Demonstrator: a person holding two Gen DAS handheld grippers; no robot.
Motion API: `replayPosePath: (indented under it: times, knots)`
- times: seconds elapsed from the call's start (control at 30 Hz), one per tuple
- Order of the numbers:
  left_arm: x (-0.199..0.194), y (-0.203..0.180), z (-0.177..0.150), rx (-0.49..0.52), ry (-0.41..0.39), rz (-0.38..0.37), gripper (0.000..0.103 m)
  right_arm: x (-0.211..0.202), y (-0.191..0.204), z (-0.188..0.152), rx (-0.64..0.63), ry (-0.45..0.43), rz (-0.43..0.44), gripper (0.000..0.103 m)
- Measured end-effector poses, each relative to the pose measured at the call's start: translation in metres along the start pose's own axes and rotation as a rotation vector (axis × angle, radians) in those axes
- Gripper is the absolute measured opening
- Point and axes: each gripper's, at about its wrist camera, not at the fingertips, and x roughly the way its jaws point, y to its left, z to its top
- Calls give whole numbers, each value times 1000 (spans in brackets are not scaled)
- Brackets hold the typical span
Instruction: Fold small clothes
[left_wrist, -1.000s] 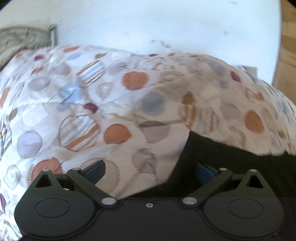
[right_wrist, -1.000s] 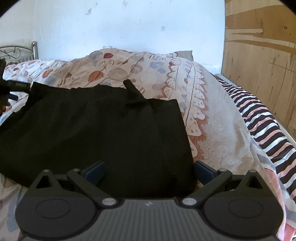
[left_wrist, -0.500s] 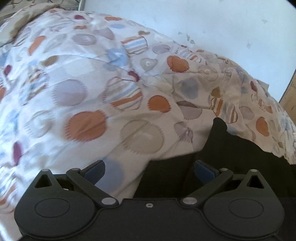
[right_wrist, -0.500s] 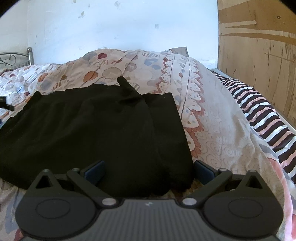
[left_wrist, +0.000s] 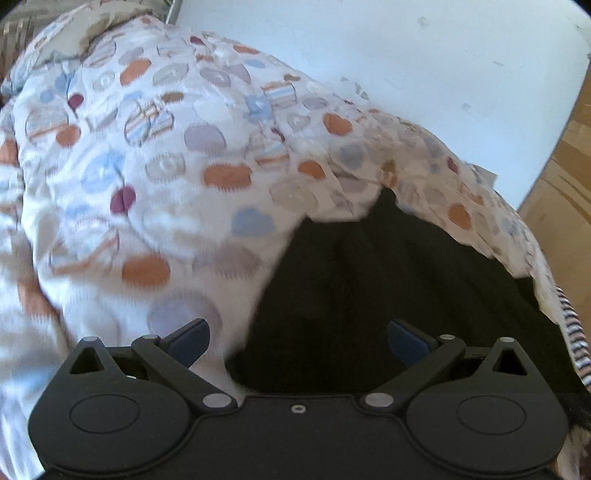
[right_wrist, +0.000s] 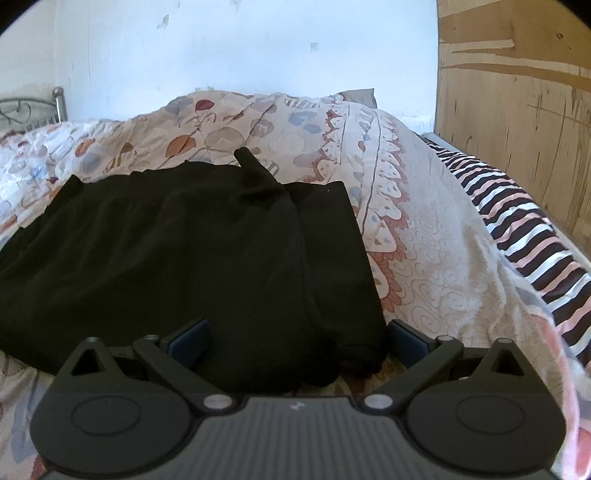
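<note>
Both wrist cams sit low and close, looking across the bed; they share the black fabric garment (left_wrist: 388, 280) (right_wrist: 192, 251) on the patterned quilt (left_wrist: 155, 166) (right_wrist: 424, 229).

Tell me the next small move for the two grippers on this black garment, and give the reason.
Probably ease the right gripper forward and down to pinch the near hem of the black garment. Its jaws are open and empty, the hem lies just between its fingertips, and the garment lies spread on the patterned bedspread, not yet folded small. The left gripper, also open, sits over the garment's other edge.
</note>
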Motion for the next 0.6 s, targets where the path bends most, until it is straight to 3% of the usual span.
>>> replayPosePath:
  times: [0.07, 0.27, 0.37, 0.6]
  knots:
    - [-7, -1, -15, -20, 23, -18, 102, -11, 8, 2, -22, -16, -23, 103]
    - [-12, 0, -50, -65, 78, -65, 102, -49, 44, 1, -38, -103, 21, 103]
    - [-7, 2, -54, -105, 96, -28, 102, -57, 68, -3, -25, -144, 9, 103]
    - [-2, 5, -53, -169, 115, -16, 102, -62, 125, -3, -83, -214, 103, 103]
